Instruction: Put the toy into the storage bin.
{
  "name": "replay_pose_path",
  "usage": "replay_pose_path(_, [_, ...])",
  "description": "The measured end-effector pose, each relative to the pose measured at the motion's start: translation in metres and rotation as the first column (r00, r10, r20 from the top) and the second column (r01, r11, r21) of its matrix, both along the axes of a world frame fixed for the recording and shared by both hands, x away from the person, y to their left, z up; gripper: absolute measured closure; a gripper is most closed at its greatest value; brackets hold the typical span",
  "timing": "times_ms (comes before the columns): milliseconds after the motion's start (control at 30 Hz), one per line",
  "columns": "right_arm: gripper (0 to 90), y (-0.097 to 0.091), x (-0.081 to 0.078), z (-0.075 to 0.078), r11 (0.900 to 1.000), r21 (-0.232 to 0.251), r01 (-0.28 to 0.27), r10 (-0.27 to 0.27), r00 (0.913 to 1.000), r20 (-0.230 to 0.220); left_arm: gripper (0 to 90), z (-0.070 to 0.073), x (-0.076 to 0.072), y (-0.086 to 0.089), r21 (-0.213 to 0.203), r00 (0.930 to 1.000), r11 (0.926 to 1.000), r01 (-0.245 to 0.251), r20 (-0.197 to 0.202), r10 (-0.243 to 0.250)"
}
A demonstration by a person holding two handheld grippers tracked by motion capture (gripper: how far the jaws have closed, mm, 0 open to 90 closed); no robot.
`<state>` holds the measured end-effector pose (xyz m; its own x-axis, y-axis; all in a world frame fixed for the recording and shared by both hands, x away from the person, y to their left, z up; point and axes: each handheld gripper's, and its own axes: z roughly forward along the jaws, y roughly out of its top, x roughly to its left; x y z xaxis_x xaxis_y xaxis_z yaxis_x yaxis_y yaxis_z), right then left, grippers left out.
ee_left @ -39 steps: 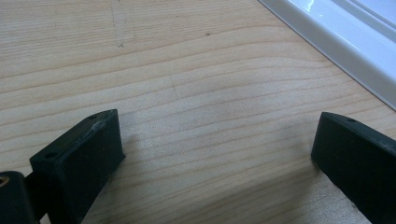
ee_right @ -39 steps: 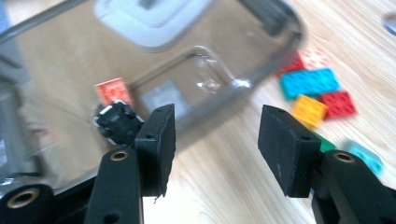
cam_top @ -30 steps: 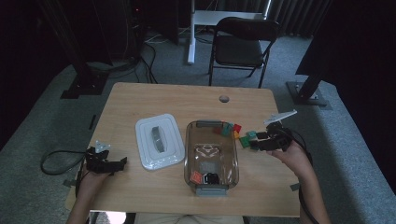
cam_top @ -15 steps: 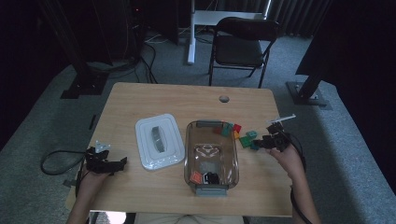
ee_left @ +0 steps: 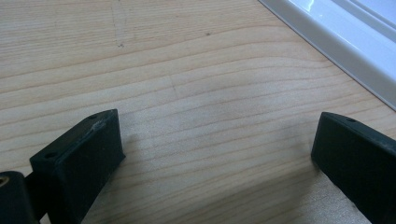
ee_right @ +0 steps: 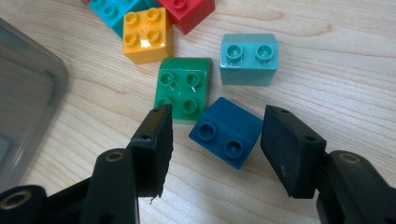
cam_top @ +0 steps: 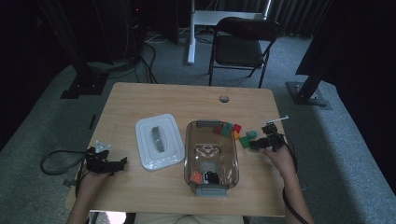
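On the table (cam_top: 140, 100), a lid (cam_top: 159, 141) lies left of an open container (cam_top: 211, 156), just beside it. Behind the container's far right corner and off to its right, a cluster of bricks (cam_top: 238, 132) lies on the tabletop. In the right gripper view, one two-stud brick (ee_right: 226, 132) lies between the jaws of the right gripper (ee_right: 215, 144), apart from both; a four-stud brick (ee_right: 183, 87) sits just behind it, touching its corner. The left gripper (cam_top: 105, 161) rests near the table's left edge, left of the lid

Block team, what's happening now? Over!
Right hand-held gripper open, straddling dark blue block. Left hand-held gripper open, idle. Green block crowds one jaw.
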<state>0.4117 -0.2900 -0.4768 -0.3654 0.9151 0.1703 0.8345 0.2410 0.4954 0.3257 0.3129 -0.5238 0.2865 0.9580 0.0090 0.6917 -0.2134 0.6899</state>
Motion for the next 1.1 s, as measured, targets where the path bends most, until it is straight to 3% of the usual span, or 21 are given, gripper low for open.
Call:
replay_pose_path(200, [44.3, -0.002, 0.003, -0.005, 0.9999, -0.011, 0.008, -0.009, 0.9998, -0.017, 2.6, 0.000, 0.000, 0.000, 0.000, 1.0000, 1.0000, 0.000, 0.000, 0.000])
replay_pose_path(300, [49.0, -0.007, 0.006, -0.010, 0.9998, -0.008, 0.018, -0.018, 0.9995, -0.027, 2.6, 0.000, 0.000, 0.000, 0.000, 1.0000, 1.0000, 0.000, 0.000, 0.000])
replay_pose_path(667, [56.1, -0.004, 0.016, -0.016, 0.9978, -0.066, 0.003, -0.006, 0.9993, -0.036, 2.6, 0.000, 0.000, 0.000, 0.000, 1.0000, 1.0000, -0.001, 0.000, 0.001])
replay_pose_path(900, [58.6, -0.004, 0.014, -0.011, 0.9929, -0.115, -0.029, 0.026, 0.9992, -0.032, 2.6, 0.000, 0.000, 0.000, 0.000, 1.0000, 1.0000, 0.000, 0.000, 0.000])
replay_pose_path(1100, [58.7, -0.006, 0.007, -0.004, 0.9917, -0.118, -0.051, 0.048, 0.9985, -0.026, 2.6, 0.000, 0.000, 0.000, 0.000, 1.0000, 1.0000, 0.000, 0.000, 0.000])
